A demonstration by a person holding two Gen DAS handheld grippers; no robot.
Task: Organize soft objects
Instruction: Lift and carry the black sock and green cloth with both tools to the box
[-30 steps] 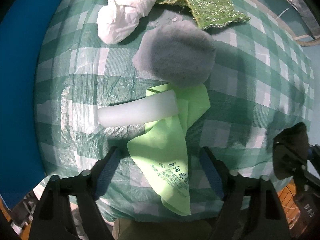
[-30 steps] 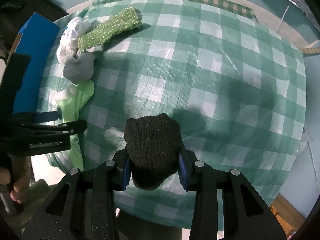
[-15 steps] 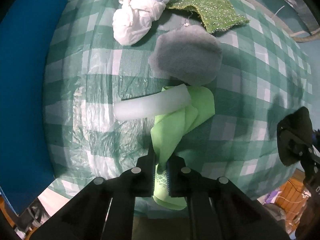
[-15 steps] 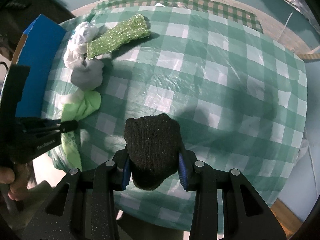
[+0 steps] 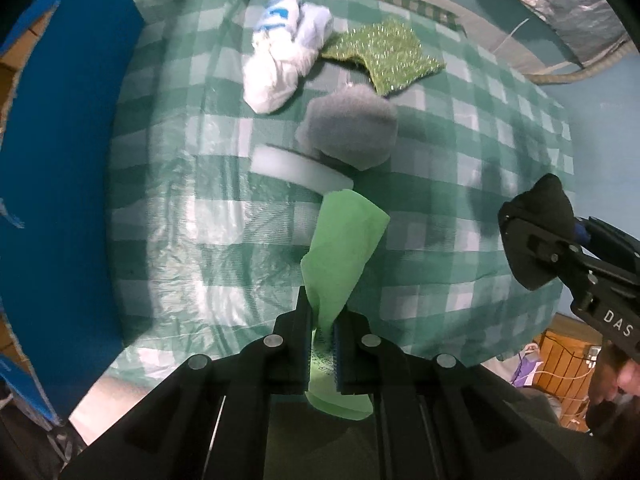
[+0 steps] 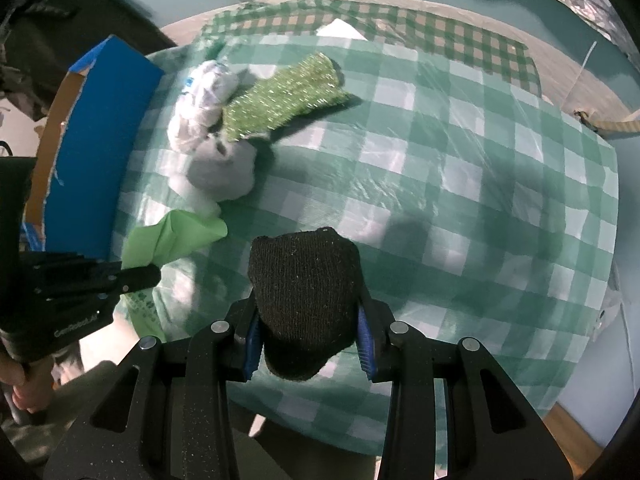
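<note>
My left gripper (image 5: 323,330) is shut on a light green cloth (image 5: 344,248) and holds it lifted above the checked table; the cloth also shows in the right wrist view (image 6: 172,236). My right gripper (image 6: 308,336) is shut on a black knitted piece (image 6: 306,296), which also shows at the right of the left wrist view (image 5: 540,216). On the table lie a white foam strip (image 5: 296,168), a grey fuzzy pad (image 5: 352,128), a white and blue crumpled bundle (image 5: 280,60) and a glittery green cloth (image 5: 384,56).
A blue box (image 5: 60,184) stands along the table's left edge. The green checked tablecloth (image 6: 460,184) covers the table, under clear plastic. A strap (image 5: 560,76) lies past the far right edge. The table's near edge is just below both grippers.
My left gripper closed on the green cloth and lifted it off the table; the white foam strip slid off it toward the grey pad. The right gripper kept its hold on the black piece.
</note>
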